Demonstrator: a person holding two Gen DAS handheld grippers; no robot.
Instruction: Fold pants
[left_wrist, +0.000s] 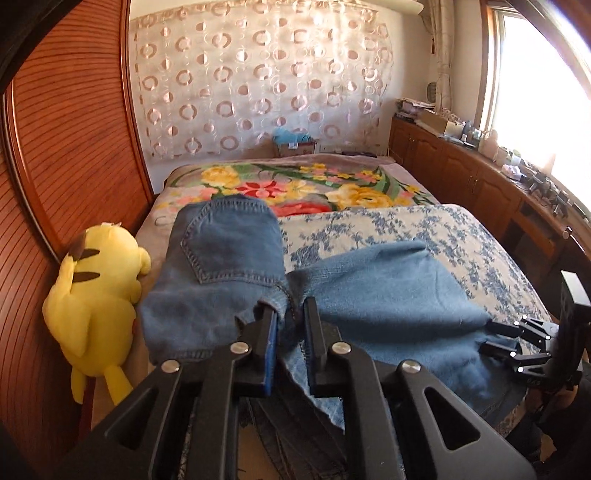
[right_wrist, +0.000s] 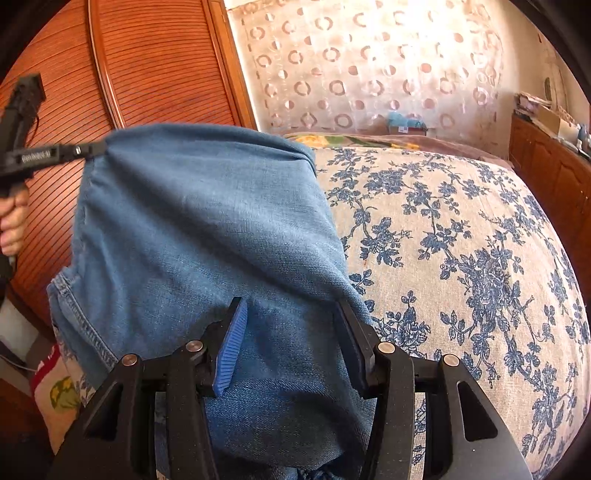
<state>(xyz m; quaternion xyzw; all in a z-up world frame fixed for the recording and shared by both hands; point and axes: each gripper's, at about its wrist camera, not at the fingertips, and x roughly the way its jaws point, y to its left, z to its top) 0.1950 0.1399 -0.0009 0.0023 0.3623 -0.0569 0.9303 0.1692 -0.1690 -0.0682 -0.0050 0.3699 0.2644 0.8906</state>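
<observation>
Left claw (left_wrist: 290, 319) nearly closed, pinching a bunched denim edge near the crotch seam of the pants (left_wrist: 221, 258). Right claw (right_wrist: 291, 325) about half open, straddling a fold of the same pants; whether the pads press the cloth is unclear. Pants lie partly lifted on the bed (right_wrist: 461, 240), over the blue-flowered cover, back pocket uppermost. Step, by my reading: carrying one half over the other. Next move needs both edges aligned before release. Yellow plush toy (left_wrist: 96, 291) beside, by the wooden wall.
</observation>
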